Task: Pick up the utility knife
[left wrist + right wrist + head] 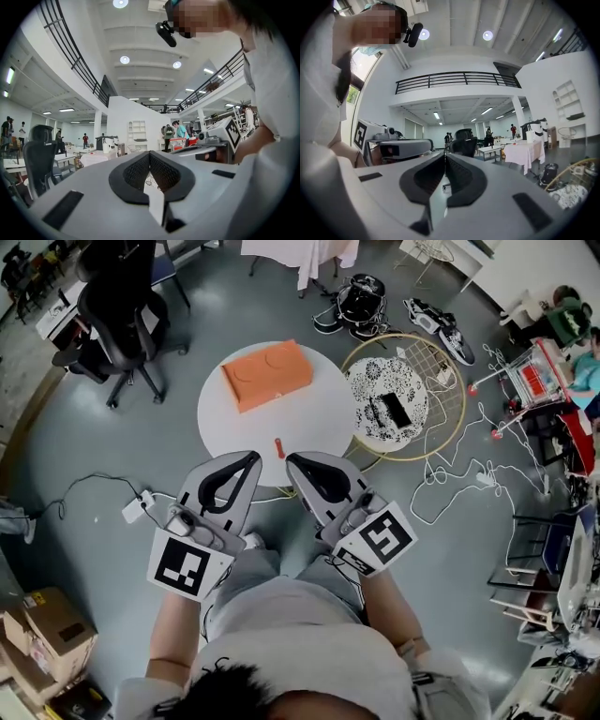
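Utility knife (red), on white table — untouched

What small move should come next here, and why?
Probably open the right tongs and lower them toward the utility knife: it lies untouched on the white table, just beyond their tips in the head view, and both right and left tongs are shut and empty.

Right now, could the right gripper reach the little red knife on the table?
Probably yes: the utility knife lies bare on the white table, just ahead of the right gripper, whose shut jaws must open.
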`<state>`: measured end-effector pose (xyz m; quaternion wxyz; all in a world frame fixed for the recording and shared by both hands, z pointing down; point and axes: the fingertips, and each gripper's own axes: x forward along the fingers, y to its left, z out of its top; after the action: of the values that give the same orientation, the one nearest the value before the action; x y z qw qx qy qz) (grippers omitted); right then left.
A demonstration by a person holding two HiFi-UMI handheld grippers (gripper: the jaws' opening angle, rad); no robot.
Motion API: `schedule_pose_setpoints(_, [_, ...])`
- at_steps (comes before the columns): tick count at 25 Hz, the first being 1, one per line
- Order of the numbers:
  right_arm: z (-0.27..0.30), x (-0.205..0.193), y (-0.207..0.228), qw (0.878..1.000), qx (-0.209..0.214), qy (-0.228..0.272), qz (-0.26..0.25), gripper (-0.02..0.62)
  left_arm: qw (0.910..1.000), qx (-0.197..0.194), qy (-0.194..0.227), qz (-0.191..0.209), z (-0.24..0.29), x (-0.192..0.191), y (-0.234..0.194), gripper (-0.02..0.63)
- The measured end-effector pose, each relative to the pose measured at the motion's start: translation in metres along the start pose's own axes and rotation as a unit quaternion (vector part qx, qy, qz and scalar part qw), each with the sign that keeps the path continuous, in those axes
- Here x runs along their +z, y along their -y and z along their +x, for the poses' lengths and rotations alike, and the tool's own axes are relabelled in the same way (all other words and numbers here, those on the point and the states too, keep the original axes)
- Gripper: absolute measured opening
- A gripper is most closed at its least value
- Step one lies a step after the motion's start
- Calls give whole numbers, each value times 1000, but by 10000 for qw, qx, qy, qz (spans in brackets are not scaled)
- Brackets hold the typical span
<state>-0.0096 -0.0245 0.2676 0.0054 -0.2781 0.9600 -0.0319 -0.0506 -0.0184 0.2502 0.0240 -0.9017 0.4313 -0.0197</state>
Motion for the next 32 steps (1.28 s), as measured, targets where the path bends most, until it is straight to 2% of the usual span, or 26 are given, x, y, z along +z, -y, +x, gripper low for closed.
schedule_pose_setpoints(8, [13, -5, 20, 9973, -730, -74, -3, 11, 9989, -452, -76, 10, 0, -9, -16, 11])
schedule_pose_setpoints(15, [13, -45, 48, 9915, -1164, -569, 103, 11, 9981, -600, -38, -161, 10, -17, -23, 11])
schedule_pose_setpoints(25, [45, -116, 98, 9843, -1227, -1211, 391, 11, 9971, -602, 65, -453, 49, -25, -58, 11])
schedule_pose_setpoints(32, [62, -177, 121, 9721, -1292, -1813, 741, 12, 9966, -680, -201, -426, 74, -52, -80, 11])
